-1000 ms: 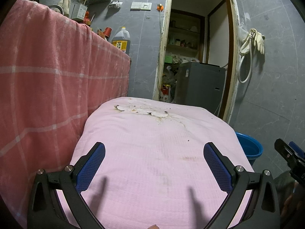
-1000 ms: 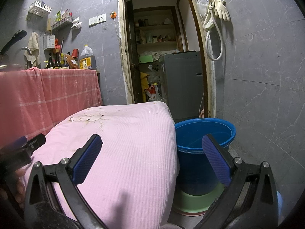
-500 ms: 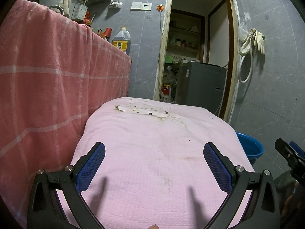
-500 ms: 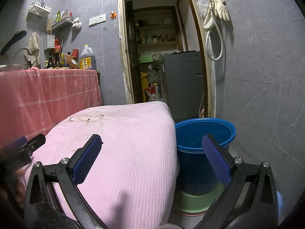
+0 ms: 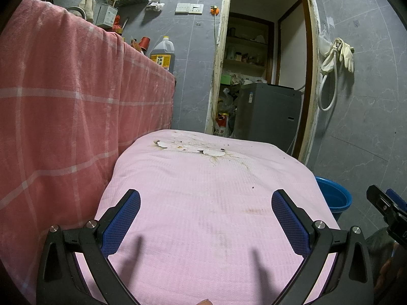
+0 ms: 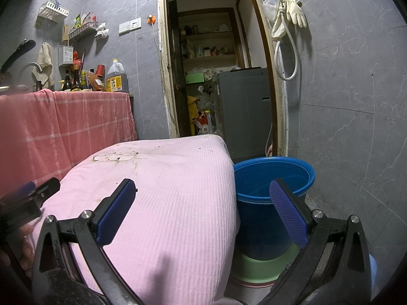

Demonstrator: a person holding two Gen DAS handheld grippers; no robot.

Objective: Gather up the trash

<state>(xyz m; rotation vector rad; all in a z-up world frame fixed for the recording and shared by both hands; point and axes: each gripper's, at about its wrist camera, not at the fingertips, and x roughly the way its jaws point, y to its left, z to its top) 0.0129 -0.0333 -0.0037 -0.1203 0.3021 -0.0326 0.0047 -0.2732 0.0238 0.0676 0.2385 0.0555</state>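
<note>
Flat pale scraps of trash (image 5: 188, 149) lie with small dark crumbs at the far end of a pink cloth-covered table (image 5: 208, 216); they also show in the right wrist view (image 6: 114, 156). My left gripper (image 5: 205, 203) is open and empty above the table's near part. My right gripper (image 6: 202, 195) is open and empty over the table's right edge, with a blue bucket (image 6: 269, 198) just beyond its right finger. The bucket's rim also shows in the left wrist view (image 5: 333, 195).
A counter draped in red checked cloth (image 5: 63, 117) stands left of the table, with bottles and an oil jug (image 5: 162, 53) on top. A doorway with a grey appliance (image 5: 264, 109) lies ahead. A hose and gloves (image 5: 338, 56) hang on the right wall.
</note>
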